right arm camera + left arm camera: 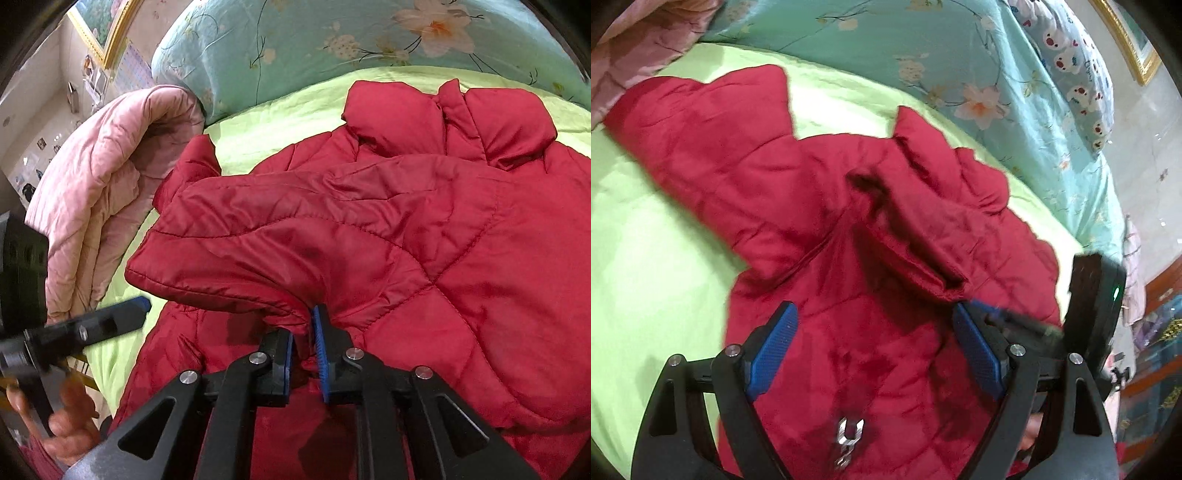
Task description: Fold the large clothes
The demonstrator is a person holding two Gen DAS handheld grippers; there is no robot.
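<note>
A red quilted jacket (812, 206) lies spread on the lime-green sheet (646, 258), collar (454, 114) toward the far side. One sleeve (280, 229) is folded across the jacket's body. My right gripper (304, 343) has its jaws nearly together, with the edge of that sleeve pinched between the blue pads (320, 354). My left gripper (875, 332) hovers wide open over the jacket's front, nothing between its fingers; a metal zipper pull (849, 443) shows below it. The other sleeve (690, 110) stretches out to the far left. In the right wrist view the left gripper (110, 317) appears blurred, held by a hand (70, 424).
A teal floral quilt (923, 48) lies along the far side of the bed. A rolled pink quilt (107, 177) sits left of the jacket. A pillow with cartoon faces (1078, 74) lies at the bed's far right edge, floor beyond it.
</note>
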